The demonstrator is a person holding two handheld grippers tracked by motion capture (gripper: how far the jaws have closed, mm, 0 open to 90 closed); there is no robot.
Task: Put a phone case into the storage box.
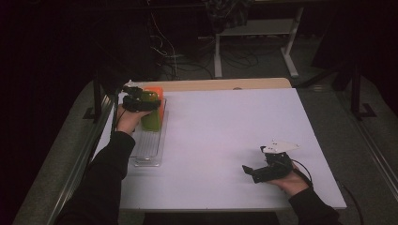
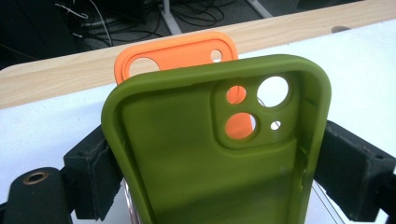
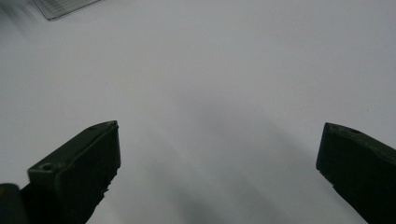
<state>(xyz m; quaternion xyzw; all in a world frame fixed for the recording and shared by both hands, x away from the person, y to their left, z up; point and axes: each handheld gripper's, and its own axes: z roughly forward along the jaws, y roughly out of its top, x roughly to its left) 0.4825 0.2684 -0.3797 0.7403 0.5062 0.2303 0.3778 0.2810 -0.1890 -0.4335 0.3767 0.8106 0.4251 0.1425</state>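
The left gripper (image 2: 210, 154) has its two black jaws set against the long edges of an olive-green phone case (image 2: 205, 158), one jaw on either side, so the case sits squarely between them with its hollow inside and camera cut-outs facing the gripper's camera. The jaws stand wide, spanning the case's full width and pressing on its rims. Just beyond the jaws, behind the green case, an orange phone case (image 2: 177, 53) stands with its top edge rising above the green one; its colour also shows through the green case's camera holes. In the high view both cases stand at the far end of a clear plastic tray (image 1: 149, 152) near the left edge of the white table (image 1: 225, 136), and the tray stretches back under the left hand (image 1: 126, 119).

The right gripper (image 3: 217, 154) rests low over bare table, its jaws spread well apart with nothing between them. Far ahead of those jaws, a corner of the clear tray is just visible.
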